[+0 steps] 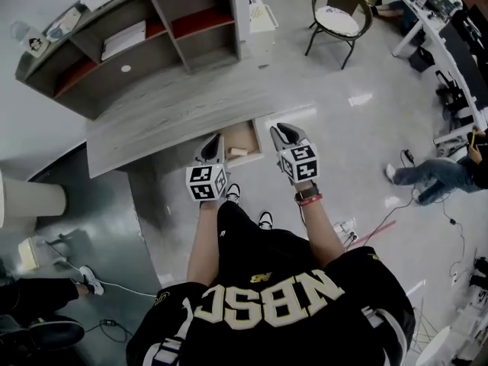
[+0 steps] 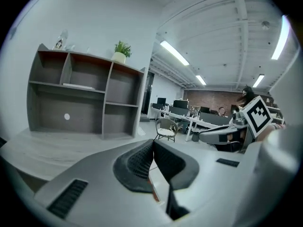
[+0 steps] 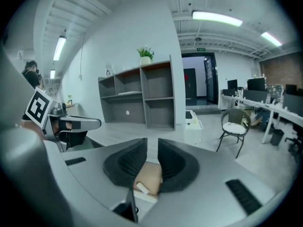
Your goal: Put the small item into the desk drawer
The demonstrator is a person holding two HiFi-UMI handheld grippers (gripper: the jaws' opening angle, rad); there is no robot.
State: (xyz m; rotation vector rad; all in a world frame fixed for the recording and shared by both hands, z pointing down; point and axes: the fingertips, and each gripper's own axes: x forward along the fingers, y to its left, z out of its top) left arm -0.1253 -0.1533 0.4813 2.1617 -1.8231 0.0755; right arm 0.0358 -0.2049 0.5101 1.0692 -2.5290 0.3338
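The desk drawer (image 1: 244,134) stands pulled out from the front of the grey desk (image 1: 168,120), its pale wood floor showing. A small white item (image 1: 239,152) lies inside it. In the right gripper view the same item (image 3: 142,188) rests on the drawer floor (image 3: 150,173), seen below the jaws. My right gripper (image 1: 284,131) hovers over the drawer's right side; its jaws (image 3: 152,148) stand a narrow gap apart, with nothing between them. My left gripper (image 1: 213,140) hangs over the drawer's left edge, and its jaws (image 2: 153,144) are shut and empty.
A grey shelf unit (image 1: 145,36) stands on the back of the desk. A chair (image 1: 339,17) stands on the floor beyond, and a long row of desks (image 1: 450,36) runs along the right. A seated person's legs (image 1: 431,175) and floor cables (image 1: 374,233) are at right.
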